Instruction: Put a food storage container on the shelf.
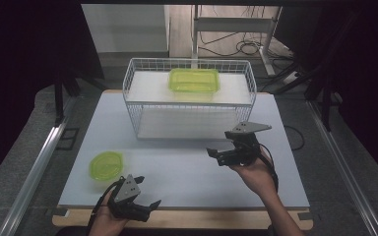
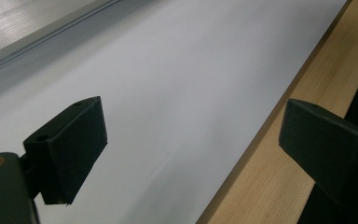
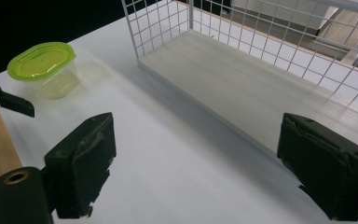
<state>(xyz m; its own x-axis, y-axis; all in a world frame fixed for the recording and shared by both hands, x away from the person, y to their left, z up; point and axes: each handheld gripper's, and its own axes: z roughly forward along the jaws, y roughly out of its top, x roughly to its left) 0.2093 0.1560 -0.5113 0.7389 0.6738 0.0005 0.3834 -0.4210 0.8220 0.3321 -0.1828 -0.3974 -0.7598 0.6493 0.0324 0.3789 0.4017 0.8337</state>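
Observation:
A small clear tub with a lime-green lid stands on the white mat near the front left. A larger green-lidded rectangular box lies on the upper shelf of a white wire basket at the back of the mat. My left gripper is at the front edge just right of the small tub, open, with bare mat and wood between its jaws. My right gripper is in front of the basket's right part and points left across the mat. It is open and holds nothing.
The white mat covers a wooden table whose edge shows at the front. The basket's lower shelf is bare. A jaw of the left gripper shows at the far left of the right gripper view. Cables and a stand lie behind the table.

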